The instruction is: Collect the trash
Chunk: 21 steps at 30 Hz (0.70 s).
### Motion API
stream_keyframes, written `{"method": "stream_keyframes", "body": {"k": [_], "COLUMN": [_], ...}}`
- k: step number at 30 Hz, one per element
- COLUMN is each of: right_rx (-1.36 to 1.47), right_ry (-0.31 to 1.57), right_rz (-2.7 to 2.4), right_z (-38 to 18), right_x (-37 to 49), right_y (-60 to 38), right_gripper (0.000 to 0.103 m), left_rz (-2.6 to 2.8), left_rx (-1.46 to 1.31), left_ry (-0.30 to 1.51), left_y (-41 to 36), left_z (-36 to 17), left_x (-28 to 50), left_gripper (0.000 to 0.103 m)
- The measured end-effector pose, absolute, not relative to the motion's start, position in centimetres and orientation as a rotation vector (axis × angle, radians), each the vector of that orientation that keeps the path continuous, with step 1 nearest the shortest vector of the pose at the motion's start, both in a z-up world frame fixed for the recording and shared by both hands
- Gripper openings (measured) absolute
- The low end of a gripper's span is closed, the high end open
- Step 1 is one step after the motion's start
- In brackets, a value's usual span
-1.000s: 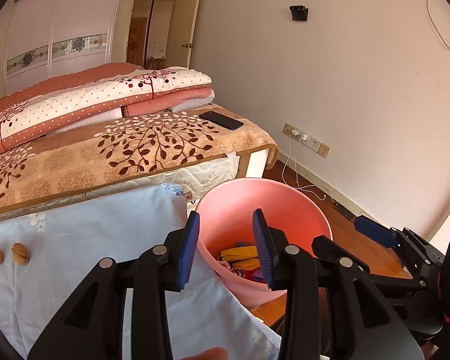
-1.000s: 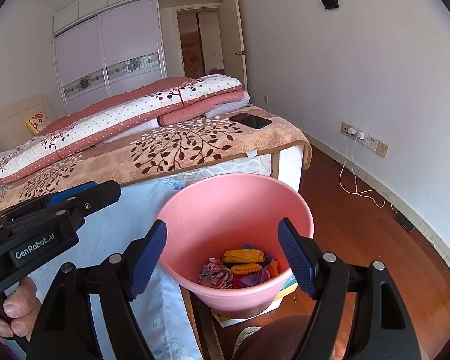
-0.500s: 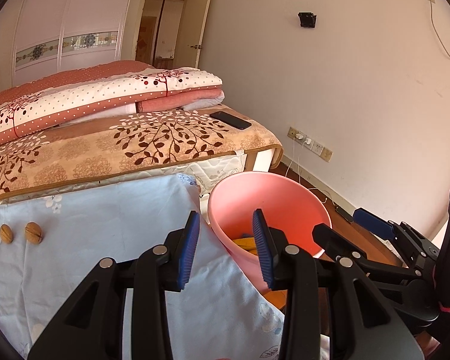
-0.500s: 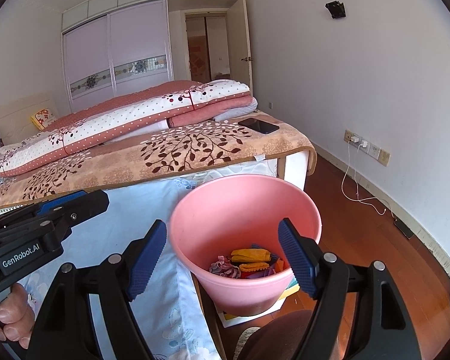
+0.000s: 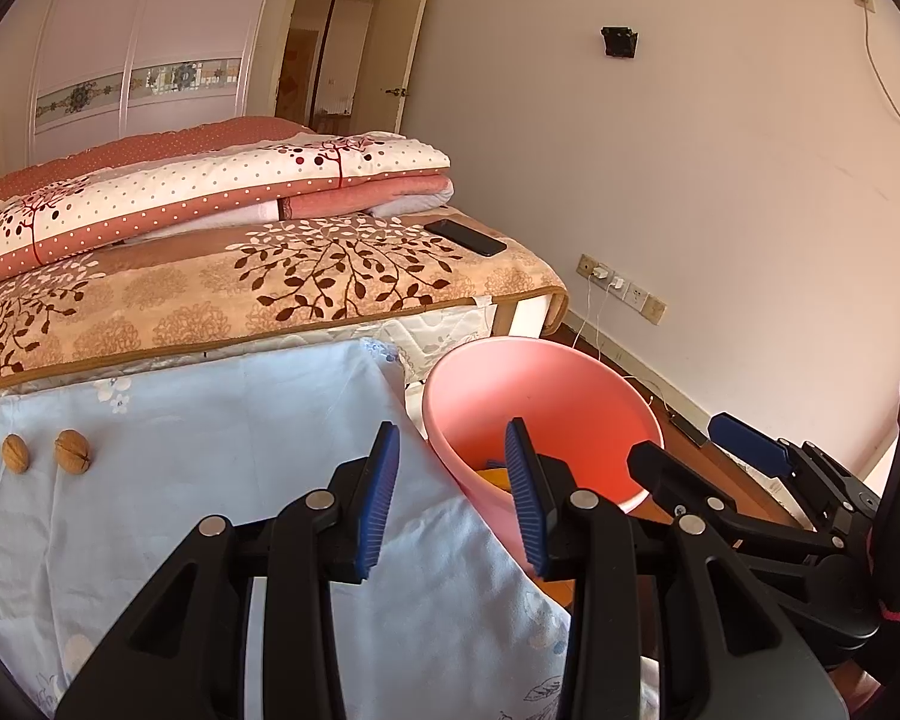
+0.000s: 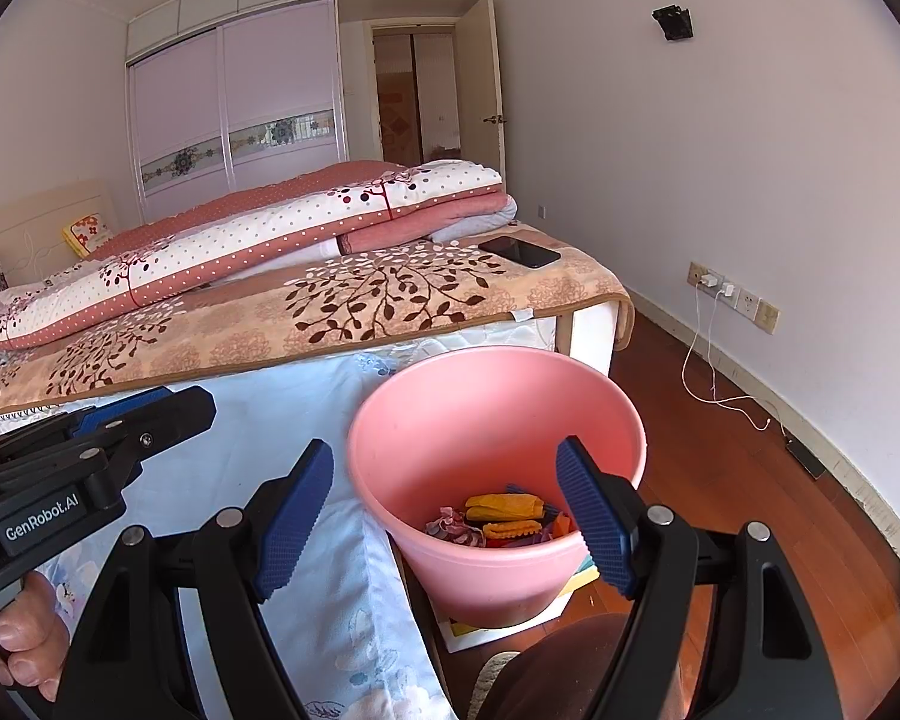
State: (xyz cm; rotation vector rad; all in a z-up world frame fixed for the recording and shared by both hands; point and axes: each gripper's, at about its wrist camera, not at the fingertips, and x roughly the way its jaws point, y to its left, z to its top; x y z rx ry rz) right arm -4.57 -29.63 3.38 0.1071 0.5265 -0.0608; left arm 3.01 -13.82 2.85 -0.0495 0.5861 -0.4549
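- Left wrist view: the left gripper [image 5: 453,495] hangs with its blue pads apart and nothing between them, over the edge of a light blue floral cloth [image 5: 210,450] that covers the counter.
- Two walnuts [image 5: 45,452] lie side by side on that cloth, well to the left of the left gripper, close together but not touching.
- A pink bucket [image 5: 570,378] stands just past the right edge of the cloth, at the foot of the bed [image 5: 270,294]; from this view only a bit of yellow shows inside it.
- The right gripper [image 5: 690,453] shows at the right of this view, beside the bucket.
- Right wrist view: the right gripper [image 6: 447,516] has its blue pads wide apart, empty, framing the near side of the pink bucket [image 6: 390,450] without touching it.
- Crumpled trash [image 6: 504,519] in yellow, orange, purple and pink lies at the bottom of the bucket.
- The bucket rests on something flat and pale that sticks out under its base; what it is cannot be told.
- The left gripper [image 6: 120,426] enters from the left above the cloth, held by a hand [image 6: 24,636] whose fingers show at the lower left.
- A dark phone [image 6: 519,252] lies on the leaf-patterned blanket near the bed's far corner, next to a folded dotted quilt [image 6: 240,246].
- A white cable [image 6: 714,360] runs from a wall socket down onto the wooden floor [image 6: 750,480].
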Motion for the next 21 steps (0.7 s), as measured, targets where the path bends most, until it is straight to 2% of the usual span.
{"method": "stream_keyframes", "body": {"k": [21], "right_rx": [0.107], "right_ry": [0.528], "right_rz": [-0.062], "right_z": [3.46], "right_x": [-4.88], "right_y": [-29.73], "right_gripper": [0.075], "left_rz": [-0.448], "left_rx": [-0.047], "left_ry": [0.590], "left_y": [-13.69], "left_z": [2.66], "left_x": [2.65], "left_gripper": [0.037]}}
